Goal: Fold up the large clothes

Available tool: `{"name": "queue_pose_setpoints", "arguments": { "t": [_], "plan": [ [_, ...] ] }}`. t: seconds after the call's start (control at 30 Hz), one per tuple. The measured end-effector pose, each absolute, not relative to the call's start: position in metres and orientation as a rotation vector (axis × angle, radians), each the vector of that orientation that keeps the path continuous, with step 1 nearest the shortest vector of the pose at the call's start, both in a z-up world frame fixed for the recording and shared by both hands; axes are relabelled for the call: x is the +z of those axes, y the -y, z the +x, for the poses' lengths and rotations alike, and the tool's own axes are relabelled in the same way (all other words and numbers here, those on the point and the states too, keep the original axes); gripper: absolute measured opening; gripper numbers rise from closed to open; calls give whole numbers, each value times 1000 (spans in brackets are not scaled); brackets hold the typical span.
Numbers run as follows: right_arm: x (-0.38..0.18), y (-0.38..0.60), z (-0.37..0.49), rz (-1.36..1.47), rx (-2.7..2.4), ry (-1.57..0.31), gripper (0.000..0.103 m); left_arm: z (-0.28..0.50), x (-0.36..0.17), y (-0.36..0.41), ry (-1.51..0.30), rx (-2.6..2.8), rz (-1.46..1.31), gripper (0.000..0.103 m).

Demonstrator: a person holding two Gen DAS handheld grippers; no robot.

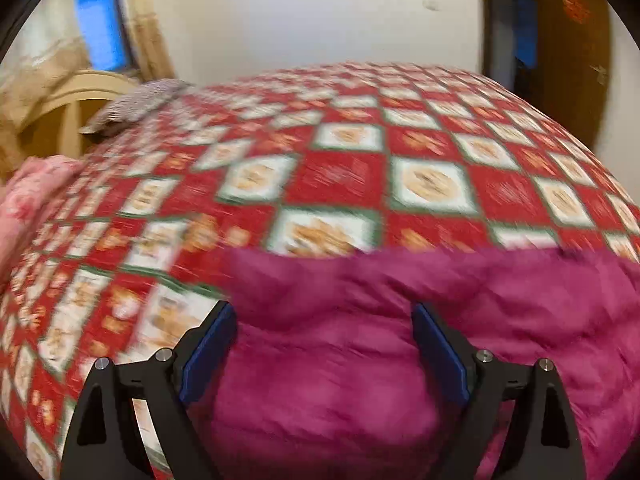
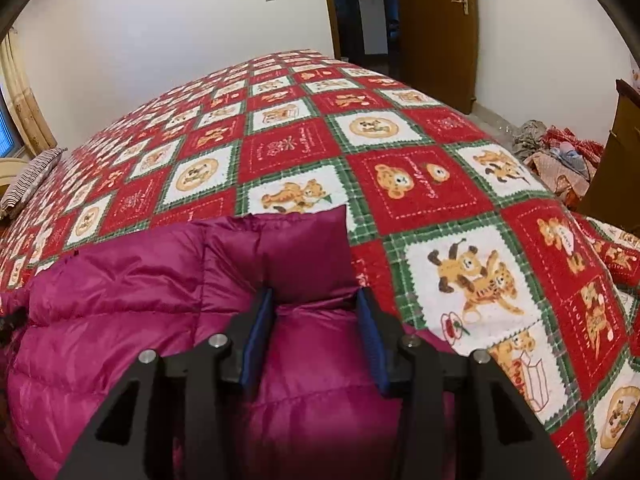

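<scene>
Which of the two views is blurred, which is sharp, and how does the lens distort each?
Left wrist view: motion blur smears the bedspread and jacket; only the tongs look crisp. Right wrist view: sharp, bear prints on the bedspread readable, soft sheen on the jacket. Both: fisheye bulges the bed, with dark corners.

Left tool [image 1: 324, 320] wide open — right tool [image 2: 316, 304] half-parted, both angled downward.

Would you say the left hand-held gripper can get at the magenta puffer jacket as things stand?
Probably yes: the left hand-held gripper stands wide open right above the magenta puffer jacket, with nothing between them on the bedspread.
</scene>
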State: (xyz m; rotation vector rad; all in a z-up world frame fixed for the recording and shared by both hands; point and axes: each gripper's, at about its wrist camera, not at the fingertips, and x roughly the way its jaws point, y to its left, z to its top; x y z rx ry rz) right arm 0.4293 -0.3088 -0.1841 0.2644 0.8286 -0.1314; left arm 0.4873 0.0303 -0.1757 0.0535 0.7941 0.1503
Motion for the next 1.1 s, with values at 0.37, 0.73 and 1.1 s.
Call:
{"name": "queue_pose_setpoints", "arguments": {
  "t": [0.37, 0.73, 1.1],
  "plan": [
    [-184, 307, 430, 244, -142, -832, 46, 508, -208, -54, -908, 197, -58, 95],
    [-136, 295, 387, 266, -149, -795, 48, 413, -146, -70, -810, 18, 24, 95],
    [-120, 181, 300, 171, 114, -752, 22, 343, -155, -99, -808, 21, -134, 95]
  ]
}}
